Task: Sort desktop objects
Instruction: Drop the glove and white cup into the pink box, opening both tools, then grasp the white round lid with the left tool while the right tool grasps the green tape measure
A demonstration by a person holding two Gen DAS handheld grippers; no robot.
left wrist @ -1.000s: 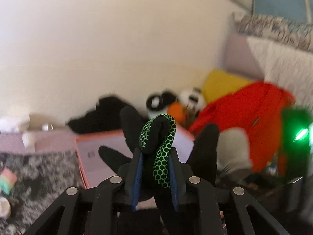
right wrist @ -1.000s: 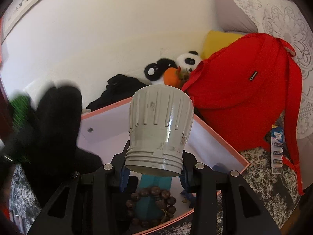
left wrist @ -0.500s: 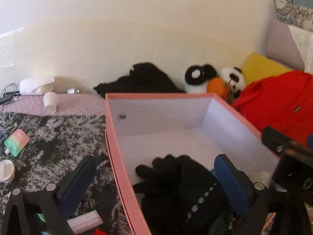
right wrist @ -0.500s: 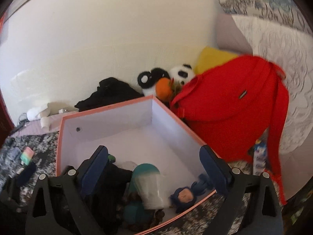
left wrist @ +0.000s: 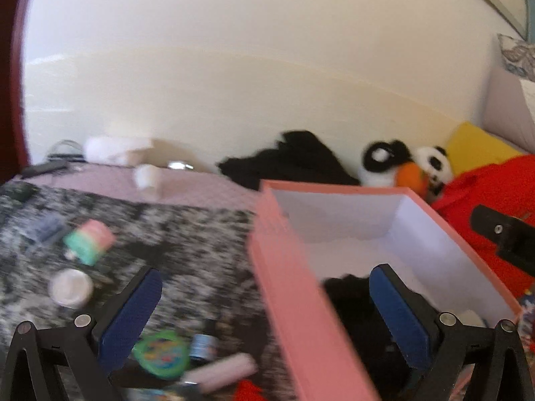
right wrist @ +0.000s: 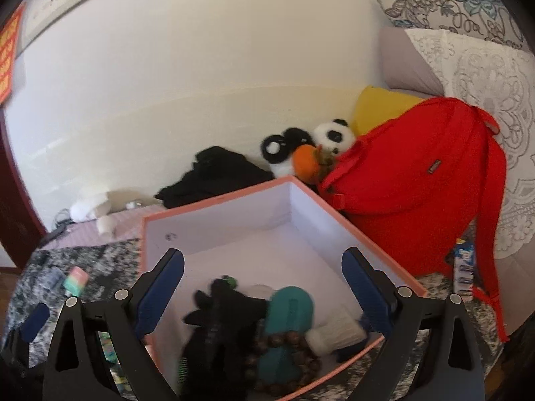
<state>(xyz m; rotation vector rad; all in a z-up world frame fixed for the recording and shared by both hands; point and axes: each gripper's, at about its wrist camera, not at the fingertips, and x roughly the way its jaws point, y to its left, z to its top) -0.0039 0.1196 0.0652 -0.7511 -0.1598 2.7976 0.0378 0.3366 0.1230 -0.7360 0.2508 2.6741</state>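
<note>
Two grippers, both with jaws spread wide and nothing between the pads. The left gripper [left wrist: 264, 304] straddles the left wall of the pink box [left wrist: 291, 287], one pad over the patterned table [left wrist: 187, 234], the other inside the box above the black glove [left wrist: 347, 297]. The right gripper [right wrist: 262, 289] hangs over the near end of the same box [right wrist: 214, 202].

Contents of the box, seen from the right wrist view: black glove [right wrist: 220, 307], a teal item [right wrist: 291, 310] with a string of brown beads [right wrist: 284, 361] lying across it, and a pale grey cup [right wrist: 334, 334] on its side against the near right corner. All rest on the box floor; none is touched by a pad.

Step in hand, as judged: a deposit is complete on both sides, and the hands are free for the next pick.

Outstanding items on the table, left of the box: a pink-and-green block [left wrist: 88, 242], a round white lid [left wrist: 71, 288], a green round toy [left wrist: 162, 354], a small dark bottle [left wrist: 202, 346] and a pale pink tube [left wrist: 222, 372]. The left wrist view is blurred, so finer identification is not possible.

Next move, as judged: the left gripper should clear the box wall, turn toward the table clutter, centre one small item between the pads and close. The tube and bottle lie close together; a clean approach on one alone is required.
</note>
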